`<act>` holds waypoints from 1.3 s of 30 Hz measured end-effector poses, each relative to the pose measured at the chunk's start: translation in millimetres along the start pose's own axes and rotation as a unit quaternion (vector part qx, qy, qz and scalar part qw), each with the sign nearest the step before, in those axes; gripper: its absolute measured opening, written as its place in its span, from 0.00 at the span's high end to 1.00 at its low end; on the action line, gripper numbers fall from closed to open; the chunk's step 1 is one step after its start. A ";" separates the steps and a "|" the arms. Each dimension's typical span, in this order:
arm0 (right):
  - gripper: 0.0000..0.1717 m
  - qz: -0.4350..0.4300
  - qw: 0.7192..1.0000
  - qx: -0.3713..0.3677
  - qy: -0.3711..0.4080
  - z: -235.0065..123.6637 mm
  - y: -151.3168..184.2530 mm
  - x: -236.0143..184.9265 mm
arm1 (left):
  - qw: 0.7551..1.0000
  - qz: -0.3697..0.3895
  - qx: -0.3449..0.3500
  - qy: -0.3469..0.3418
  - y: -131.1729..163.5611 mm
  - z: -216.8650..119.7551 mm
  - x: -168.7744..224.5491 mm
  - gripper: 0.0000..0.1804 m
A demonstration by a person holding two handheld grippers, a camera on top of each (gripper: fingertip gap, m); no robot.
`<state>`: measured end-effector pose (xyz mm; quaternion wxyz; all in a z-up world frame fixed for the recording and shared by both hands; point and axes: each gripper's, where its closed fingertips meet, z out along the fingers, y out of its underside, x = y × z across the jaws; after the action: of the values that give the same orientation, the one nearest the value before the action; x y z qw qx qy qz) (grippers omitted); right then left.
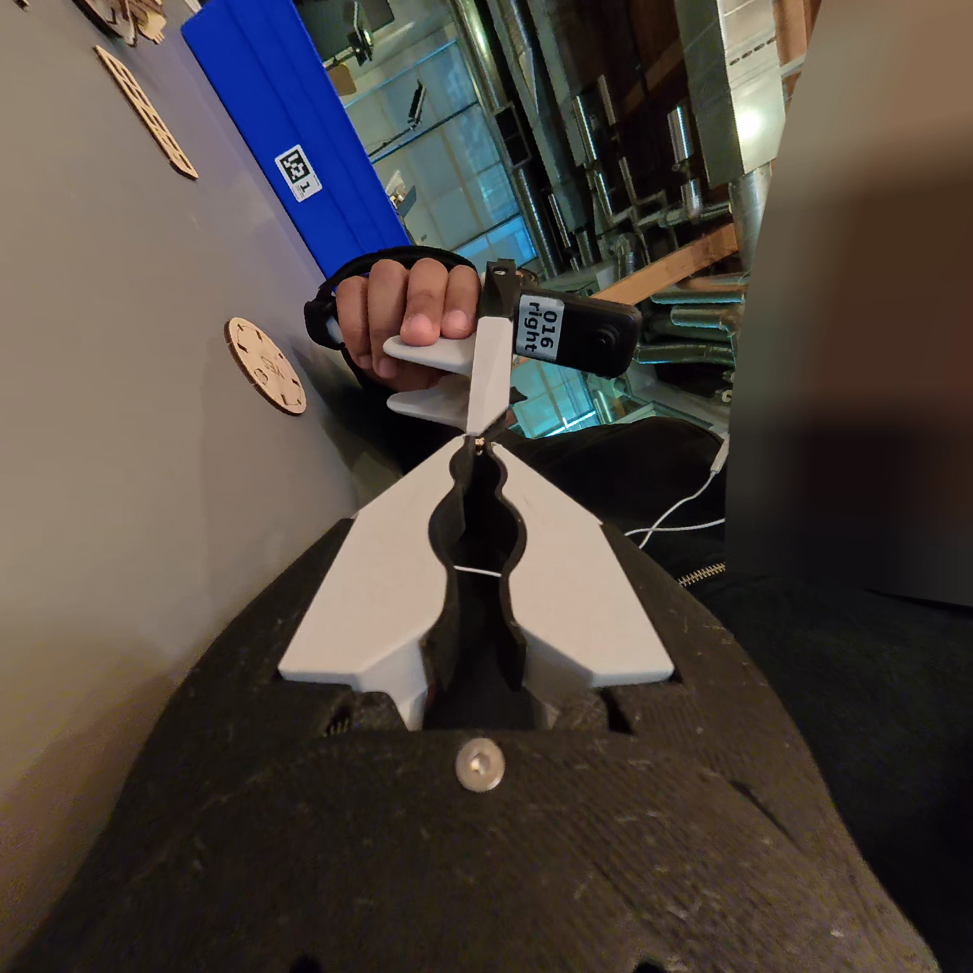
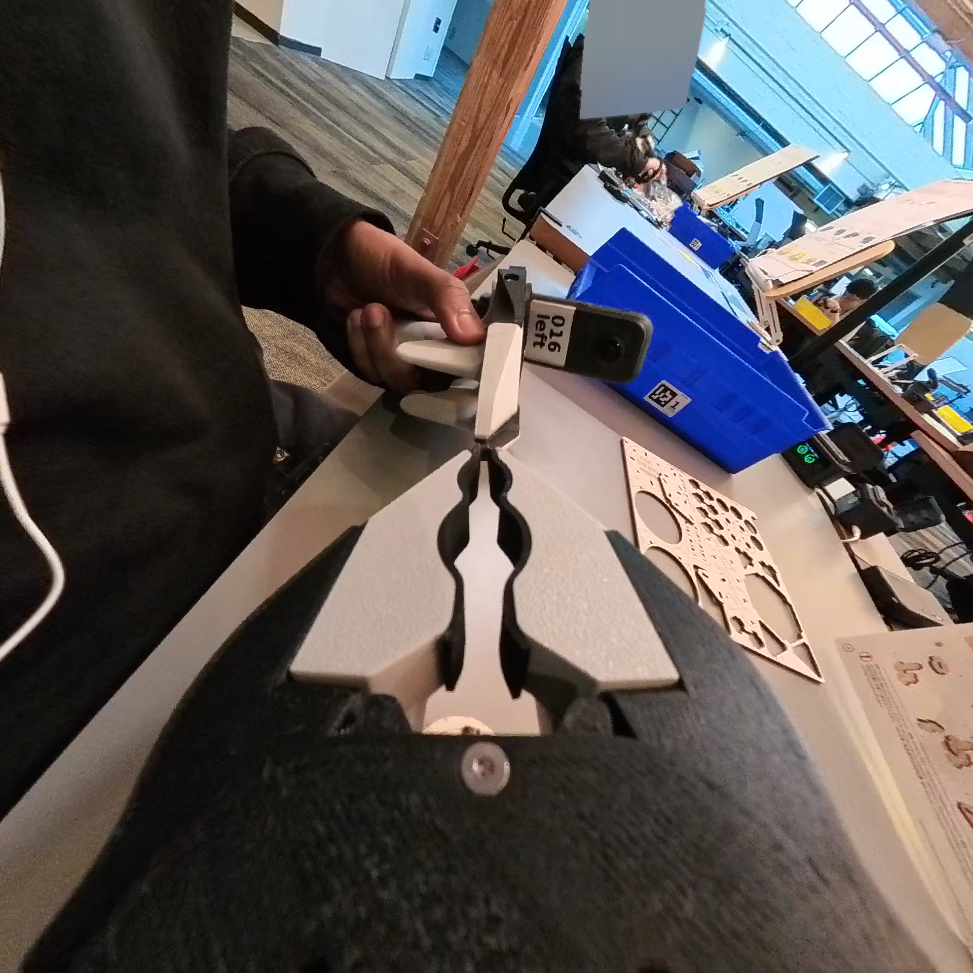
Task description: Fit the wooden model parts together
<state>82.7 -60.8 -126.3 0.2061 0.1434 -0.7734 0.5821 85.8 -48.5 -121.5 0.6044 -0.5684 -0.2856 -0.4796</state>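
- Your left gripper (image 1: 478, 442) has its jaws drawn together at the tips. A tiny pale, brassy item (image 1: 478, 441) sits right at the tip line, too small to identify, and whether the pads pinch it cannot be told.
- Your right gripper (image 2: 483, 454) is likewise closed to a thin slit at the tips; nothing can be made out between them.
- The two grippers meet tip to tip (each wrist view shows the other's white fingers coming down onto its own tips), so the tiny item lies at that meeting point.
- Your right hand (image 1: 405, 321) wraps the right gripper's handle, with a black strap looped behind the fingers.
- Your left hand (image 2: 400, 305) holds the left gripper's handle, the dark sleeve just behind it.
- The grippers hang over the near edge of the grey table (image 2: 579, 447).
- Landmark: the blue bin (image 2: 711, 358) on that table, which carries a square black-and-white marker sticker.
- Nearer you than the blue bin lies a thin wooden cut-out sheet (image 2: 705, 532), flat on the table.
- Nearer still than that sheet, a printed paper sheet (image 2: 916, 737) lies at the view's right edge.
- A round wooden disc (image 1: 266, 366) lies on the table near the blue bin's end.
- A white cable (image 1: 679, 516) runs across your dark clothing.
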 end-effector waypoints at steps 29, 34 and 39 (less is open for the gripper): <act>1.00 0.352 0.934 0.033 -0.047 -24.5 8.7 34.9 | 0.993 0.087 0.004 -0.078 -6.4 2.5 -9.1 0.88; 1.00 0.408 0.899 -0.162 0.007 -57.9 64.9 54.3 | 0.970 0.155 -0.097 -0.160 -3.4 25.0 -27.1 0.78; 1.00 0.411 0.827 -0.384 -0.003 -82.0 105.2 37.9 | 0.916 0.234 -0.215 -0.244 1.6 48.0 -66.6 0.70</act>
<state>13.4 48.1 -176.8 -0.0164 -0.2764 -0.9227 0.2681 71.8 14.5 -172.4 0.4747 -0.8344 -0.1727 -0.2206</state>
